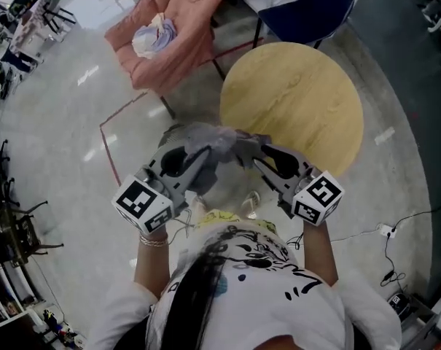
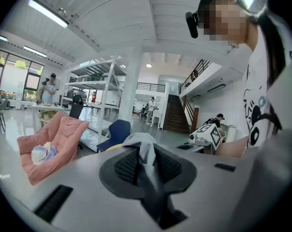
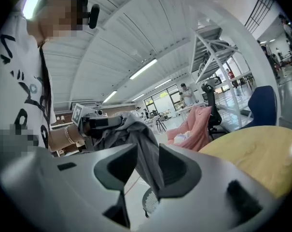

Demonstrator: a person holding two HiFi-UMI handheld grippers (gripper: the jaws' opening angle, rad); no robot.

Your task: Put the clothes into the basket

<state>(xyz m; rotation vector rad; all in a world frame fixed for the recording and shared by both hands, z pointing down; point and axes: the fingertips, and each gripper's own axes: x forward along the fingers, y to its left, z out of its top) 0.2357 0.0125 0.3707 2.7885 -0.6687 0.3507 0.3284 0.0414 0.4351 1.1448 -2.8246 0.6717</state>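
We look down on 1 round, light-wood bench standing on a pale, glossy floor. Beyond it we see 1 pink chair cradling a crumpled bundle of pale clothes, and 1 dark blue chair. Red tape lines and a white plug with its cable lie on the floor.

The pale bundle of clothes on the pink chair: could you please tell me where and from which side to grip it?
Pinch a raised crumpled fold on top of the bundle, coming from above. It lies heaped in the hollow of the pink chair, whose padding rises around it, so a level approach would probably snag.
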